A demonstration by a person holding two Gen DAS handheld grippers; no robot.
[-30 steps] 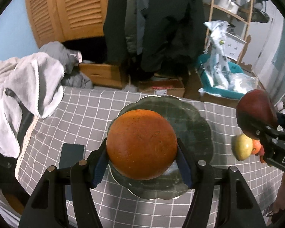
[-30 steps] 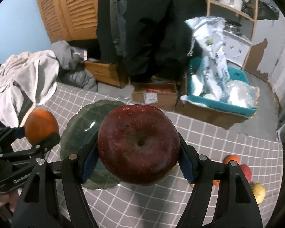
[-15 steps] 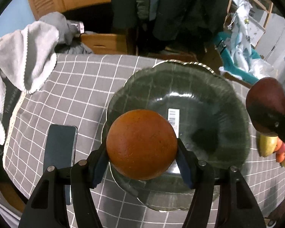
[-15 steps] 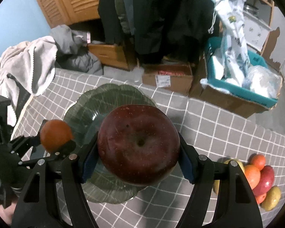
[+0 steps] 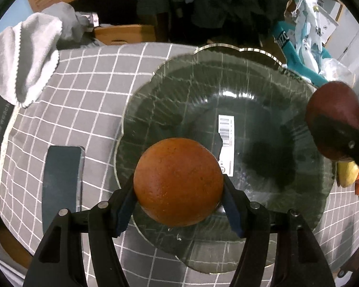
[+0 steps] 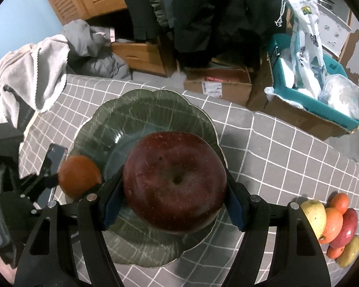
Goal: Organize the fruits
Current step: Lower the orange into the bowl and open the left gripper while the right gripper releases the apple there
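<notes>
We have lowered both fruits toward the glass plate (image 5: 227, 76), which now fills the view below us. Our left gripper (image 5: 178, 199) clamps the orange (image 5: 178, 181) over the plate's near-left rim; our right gripper (image 6: 174, 199) clamps the red apple (image 6: 174, 181) above its centre. Releasing looks next; the remaining fruit pile (image 6: 332, 224) waits off to the right gripper's right.

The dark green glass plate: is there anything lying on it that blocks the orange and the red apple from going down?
Nothing visible. The dark green scalloped glass plate carries only a barcode sticker.
</notes>
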